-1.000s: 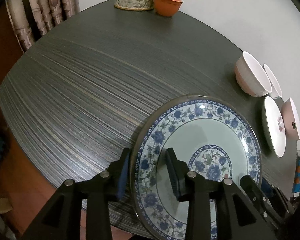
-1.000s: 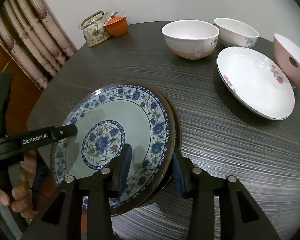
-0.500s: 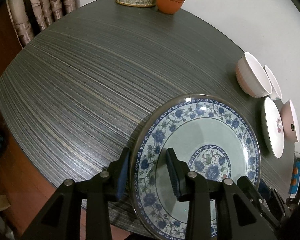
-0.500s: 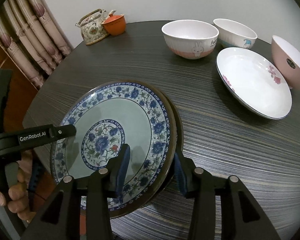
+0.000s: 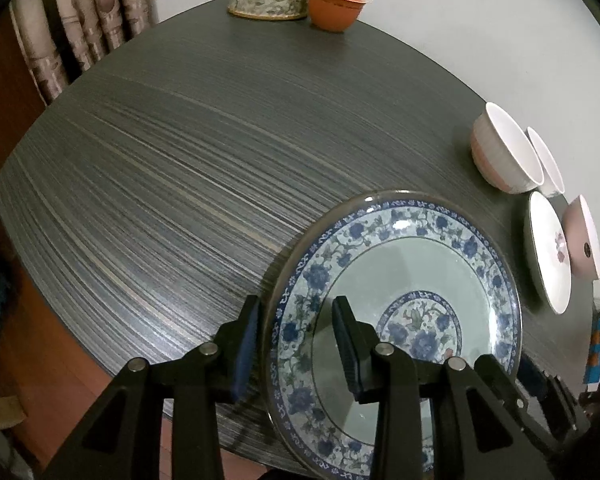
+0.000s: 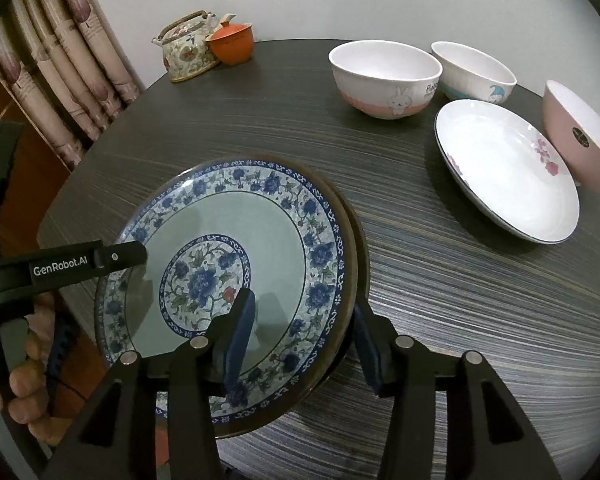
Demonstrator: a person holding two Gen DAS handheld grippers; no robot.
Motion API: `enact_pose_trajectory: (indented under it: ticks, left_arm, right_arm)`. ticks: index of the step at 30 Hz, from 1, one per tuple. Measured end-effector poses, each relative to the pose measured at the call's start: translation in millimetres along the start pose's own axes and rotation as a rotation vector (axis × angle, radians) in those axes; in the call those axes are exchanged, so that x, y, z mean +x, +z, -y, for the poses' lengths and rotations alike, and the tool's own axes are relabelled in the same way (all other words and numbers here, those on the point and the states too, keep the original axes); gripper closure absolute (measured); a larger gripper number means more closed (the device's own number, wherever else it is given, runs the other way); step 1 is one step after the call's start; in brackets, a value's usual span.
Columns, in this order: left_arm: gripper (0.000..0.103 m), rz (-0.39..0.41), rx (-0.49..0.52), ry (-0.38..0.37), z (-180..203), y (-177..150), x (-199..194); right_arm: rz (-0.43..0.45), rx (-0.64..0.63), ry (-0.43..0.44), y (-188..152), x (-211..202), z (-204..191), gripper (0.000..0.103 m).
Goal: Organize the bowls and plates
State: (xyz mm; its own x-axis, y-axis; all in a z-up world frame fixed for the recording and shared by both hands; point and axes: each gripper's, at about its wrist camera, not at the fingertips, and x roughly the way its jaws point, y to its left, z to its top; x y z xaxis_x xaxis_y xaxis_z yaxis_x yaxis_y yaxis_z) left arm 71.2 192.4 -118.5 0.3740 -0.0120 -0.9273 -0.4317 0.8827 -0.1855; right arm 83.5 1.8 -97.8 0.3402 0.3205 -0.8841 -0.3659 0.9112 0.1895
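Observation:
A blue-and-white floral plate (image 5: 400,264) (image 6: 236,240) sits tilted at the near edge of the dark round table (image 5: 180,160), partly past that edge. My left gripper (image 5: 296,312) is shut on its left rim, one finger over the plate face and one beneath. In the right wrist view the upper left finger (image 6: 116,256) lies over the plate. My right gripper (image 6: 304,304) straddles the right rim. Its jaws are opening, and the outer pad stands just off the rim.
A white flowered plate (image 6: 504,172), a rabbit bowl (image 6: 384,76), a white bowl (image 6: 474,70) and a pink bowl (image 6: 576,140) stand at the far right. A teapot (image 6: 186,54) and an orange lidded cup (image 6: 232,44) sit at the back. A hand (image 6: 20,392) is at the lower left.
The right gripper's jaws have spread apart a little around the plate rim. The plate and the left gripper's hold look the same.

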Motion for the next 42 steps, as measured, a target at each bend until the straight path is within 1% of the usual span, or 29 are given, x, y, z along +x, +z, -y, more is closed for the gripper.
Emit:
enact_pose_trajectory:
  ticks: [4, 7, 9, 12, 17, 19, 23, 24, 25, 26, 28, 31, 33, 36, 39, 42]
  left_arm:
    - [0.066, -0.009, 0.004, 0.002, 0.0, -0.1, 2.0]
    - [0.066, -0.004, 0.007, 0.006, 0.8, 0.5, 3.2]
    - [0.066, 0.007, 0.012, 0.011, 1.0, 0.2, 1.7]
    - [0.066, 0.043, 0.024, 0.016, 3.6, -0.9, -4.3]
    - [0.066, 0.152, 0.042, 0.032, 7.3, -1.7, -22.8]
    - [0.066, 0.187, 0.052, 0.028, 9.7, -2.2, -29.3]
    - [0.066, 0.234, 0.08, -0.012, 17.1, -4.5, -40.3]
    - [0.064, 0.244, 0.086, -0.019, 19.7, -5.9, -42.6]
    - [0.055, 0.254, 0.095, -0.032, 21.8, -7.9, -44.7]
    - [0.051, 0.263, 0.104, -0.029, 25.3, -8.8, -45.7]
    - [0.051, 0.283, 0.139, -0.001, 31.2, -11.0, -47.9]
    - [0.051, 0.266, 0.167, 0.005, 38.7, -12.1, -44.3]
    - [0.051, 0.252, 0.175, 0.013, 40.0, -13.1, -41.5]
    - [0.051, 0.254, 0.2, 0.01, 46.9, -16.0, -41.4]
    - [0.051, 0.242, 0.246, -0.039, 63.6, -20.4, -41.1]
    - [0.051, 0.232, 0.307, -0.079, 90.7, -22.5, -38.4]
  right_arm:
    - [0.013, -0.02, -0.033, 2.7, 1.1, -1.0, 0.056]
    - [0.033, -0.047, -0.028, 4.0, -1.3, -5.5, 0.054]
    - [0.037, -0.044, -0.019, 3.3, -1.6, -5.9, 0.054]
    - [0.04, -0.042, -0.016, 1.0, -2.4, -2.7, 0.053]
    - [0.076, 0.011, 0.026, 0.1, -14.0, 15.4, 0.053]
    - [0.094, 0.044, 0.024, -0.6, -20.3, 27.9, 0.051]
    - [0.139, 0.092, 0.016, -0.1, -34.6, 52.9, 0.051]
    - [0.156, 0.104, 0.014, -0.7, -39.3, 60.5, 0.051]
    - [0.175, 0.126, 0.006, -1.0, -44.5, 72.3, 0.051]
    - [0.181, 0.141, -0.001, 0.9, -46.5, 79.3, 0.051]
    - [0.2, 0.179, -0.008, 0.8, -51.4, 98.8, 0.051]
    - [0.226, 0.219, -0.042, -1.6, -57.4, 129.6, 0.05]
    - [0.226, 0.229, -0.07, -1.3, -58.0, 146.2, 0.05]
    - [0.221, 0.247, -0.087, -1.6, -59.0, 169.2, 0.051]
    - [0.225, 0.263, -0.1, 0.8, -58.3, 188.3, 0.053]
    - [0.223, 0.277, -0.102, 6.7, -54.6, 205.4, 0.057]
